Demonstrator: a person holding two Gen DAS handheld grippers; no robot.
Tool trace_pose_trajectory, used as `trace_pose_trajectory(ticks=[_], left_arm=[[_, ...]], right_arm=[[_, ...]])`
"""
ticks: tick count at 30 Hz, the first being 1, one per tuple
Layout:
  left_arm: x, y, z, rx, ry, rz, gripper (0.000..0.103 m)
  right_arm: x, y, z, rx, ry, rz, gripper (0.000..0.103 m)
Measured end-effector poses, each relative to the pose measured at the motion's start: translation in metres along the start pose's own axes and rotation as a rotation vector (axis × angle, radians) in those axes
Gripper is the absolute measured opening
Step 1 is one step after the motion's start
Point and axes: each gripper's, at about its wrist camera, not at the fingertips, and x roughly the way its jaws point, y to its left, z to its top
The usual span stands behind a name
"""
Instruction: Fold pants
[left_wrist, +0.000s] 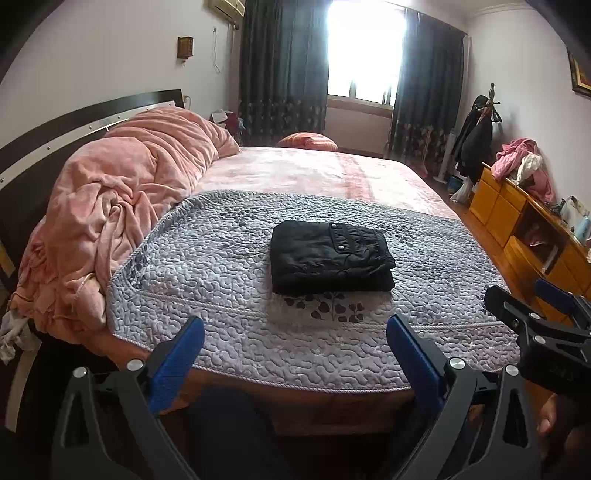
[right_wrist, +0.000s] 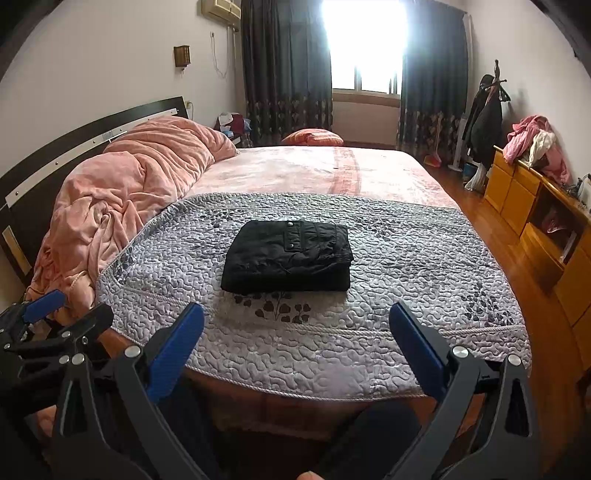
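Observation:
Black pants (left_wrist: 330, 256) lie folded into a compact rectangle on the grey quilted cover (left_wrist: 221, 266) of the bed; they also show in the right wrist view (right_wrist: 288, 254). My left gripper (left_wrist: 295, 332) is open and empty, held back over the bed's near edge, well short of the pants. My right gripper (right_wrist: 295, 328) is open and empty, also back at the near edge. Each gripper shows at the side of the other's view: the right one (left_wrist: 535, 314), the left one (right_wrist: 55, 314).
A crumpled pink blanket (left_wrist: 122, 206) is heaped on the left by the headboard (left_wrist: 55, 133). An orange pillow (left_wrist: 306, 142) lies at the far end. A yellow wooden cabinet (left_wrist: 517, 218) with clothes on top stands at the right. A coat rack (left_wrist: 480, 136) and curtained window are behind.

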Motion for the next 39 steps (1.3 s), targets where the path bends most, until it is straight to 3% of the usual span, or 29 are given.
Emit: trace_pose_trajectory(ticks=[39], left_arm=[[0.015, 0.005, 0.004, -0.005, 0.03, -0.017, 0.099]], right_arm=[[0.017, 0.0, -0.001, 0.004, 0.026, -0.002, 0.1]])
